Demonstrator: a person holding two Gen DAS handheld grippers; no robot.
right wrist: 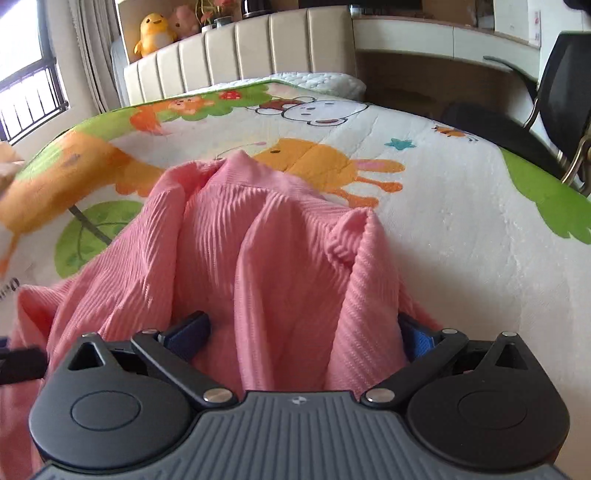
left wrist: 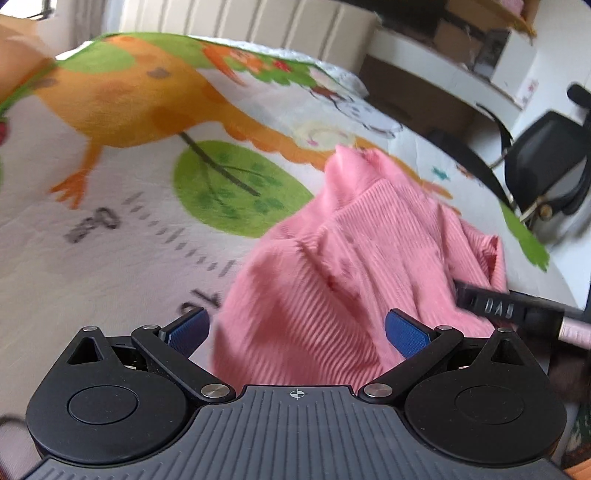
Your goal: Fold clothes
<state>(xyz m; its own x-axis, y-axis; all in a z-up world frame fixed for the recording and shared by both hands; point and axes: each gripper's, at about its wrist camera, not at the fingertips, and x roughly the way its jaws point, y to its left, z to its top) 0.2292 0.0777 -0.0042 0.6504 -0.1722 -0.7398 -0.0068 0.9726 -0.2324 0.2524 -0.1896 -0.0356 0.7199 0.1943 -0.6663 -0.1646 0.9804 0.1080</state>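
Note:
A pink ribbed garment point(left wrist: 332, 273) lies bunched on a bed with a cartoon-print cover point(left wrist: 155, 221). My left gripper point(left wrist: 297, 328) is open, its blue pads point(left wrist: 404, 332) spread wide, with the garment's near edge lying between them. My right gripper point(right wrist: 303, 332) is open too, and the garment point(right wrist: 258, 258) rises in folds between its blue pads point(right wrist: 188, 334) and over the right pad. The right gripper's black body shows at the right edge of the left wrist view point(left wrist: 495, 306), beside the garment.
The bed cover point(right wrist: 443, 206) spreads out behind and right of the garment. A padded headboard point(right wrist: 240, 51) with plush toys point(right wrist: 153, 31) stands at the back. A desk point(right wrist: 443, 40) and a black chair point(right wrist: 565, 92) stand to the right of the bed.

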